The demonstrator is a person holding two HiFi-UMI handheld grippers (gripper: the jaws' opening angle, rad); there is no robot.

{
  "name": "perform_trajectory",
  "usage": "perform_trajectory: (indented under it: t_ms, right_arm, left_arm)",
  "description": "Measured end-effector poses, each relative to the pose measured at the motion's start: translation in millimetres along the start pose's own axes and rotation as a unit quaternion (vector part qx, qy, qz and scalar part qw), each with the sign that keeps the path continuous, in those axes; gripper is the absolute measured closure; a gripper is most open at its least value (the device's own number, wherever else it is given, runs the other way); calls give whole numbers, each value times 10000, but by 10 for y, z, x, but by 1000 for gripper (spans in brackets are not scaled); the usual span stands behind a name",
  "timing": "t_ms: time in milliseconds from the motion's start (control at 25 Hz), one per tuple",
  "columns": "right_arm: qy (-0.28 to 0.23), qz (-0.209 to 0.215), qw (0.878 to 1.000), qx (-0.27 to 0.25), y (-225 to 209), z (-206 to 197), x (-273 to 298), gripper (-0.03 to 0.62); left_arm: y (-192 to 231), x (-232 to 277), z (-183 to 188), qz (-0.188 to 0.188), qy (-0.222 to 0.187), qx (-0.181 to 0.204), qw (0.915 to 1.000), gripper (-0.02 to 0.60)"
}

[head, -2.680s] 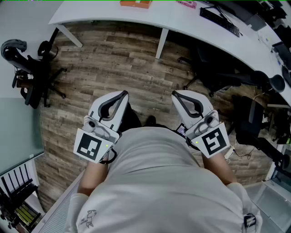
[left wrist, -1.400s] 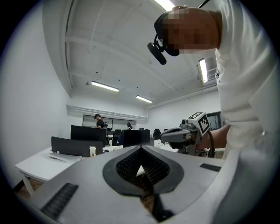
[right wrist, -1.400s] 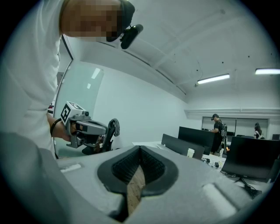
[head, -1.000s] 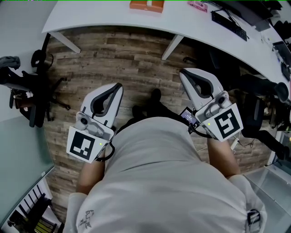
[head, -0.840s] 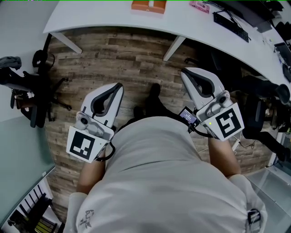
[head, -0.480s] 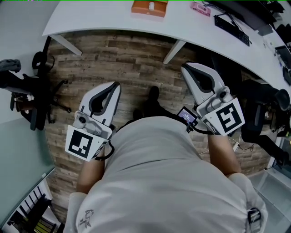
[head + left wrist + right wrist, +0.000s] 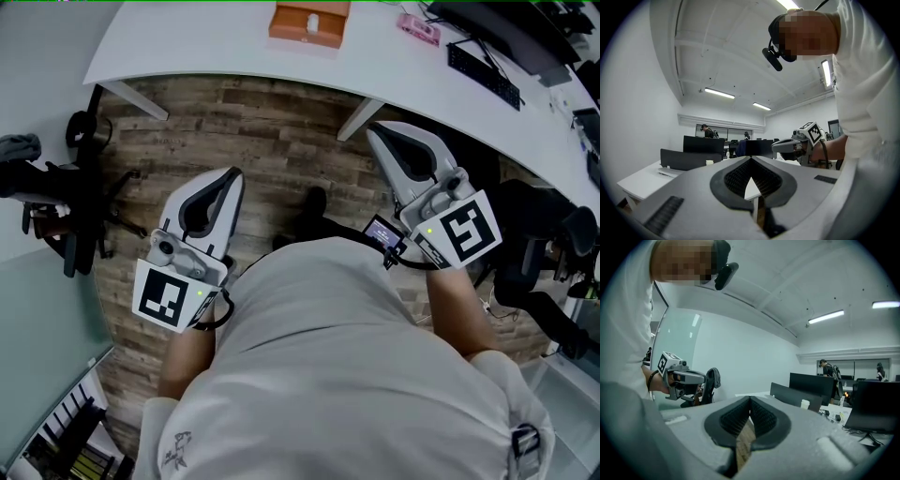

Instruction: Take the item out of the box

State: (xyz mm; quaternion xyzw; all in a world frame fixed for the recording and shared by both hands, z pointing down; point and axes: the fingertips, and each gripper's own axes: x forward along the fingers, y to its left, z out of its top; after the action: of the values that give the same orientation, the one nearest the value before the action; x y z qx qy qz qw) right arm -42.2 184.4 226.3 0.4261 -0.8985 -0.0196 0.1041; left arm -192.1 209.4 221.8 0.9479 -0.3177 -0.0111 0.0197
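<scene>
An orange box (image 7: 310, 21) with a small white piece on its lid lies on the white table (image 7: 216, 42) at the top of the head view, well ahead of both grippers. My left gripper (image 7: 228, 175) hangs over the wooden floor with its jaws together and nothing between them. My right gripper (image 7: 379, 131) reaches further forward, near the table's front edge, and is also shut and empty. In the left gripper view the jaws (image 7: 750, 159) meet at their tips. The right gripper view shows the same closed tips (image 7: 750, 399). What lies inside the box is hidden.
A table leg (image 7: 354, 116) slants down just left of the right gripper. A pink item (image 7: 418, 27) and a black keyboard (image 7: 483, 69) lie on the table to the right. Dark office chairs (image 7: 539, 239) stand at right, and a black stand (image 7: 66, 202) at left.
Both grippers have moved forward over the floor toward the table. The orange box and table edge sit lower and larger in the head view. The jaws stayed shut.
</scene>
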Motion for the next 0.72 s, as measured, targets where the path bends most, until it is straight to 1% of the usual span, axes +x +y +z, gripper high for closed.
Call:
perform_trajectory:
  t_ms: [400, 720]
  right_arm:
    - [9, 239, 9997, -2, -884, -141, 371, 591]
    - [-76, 220, 9997, 84, -1639, -158, 320, 591]
  left_arm:
    - [347, 895, -87, 188, 79, 15, 9998, 583]
    - [377, 1648, -24, 202, 85, 58, 9997, 583]
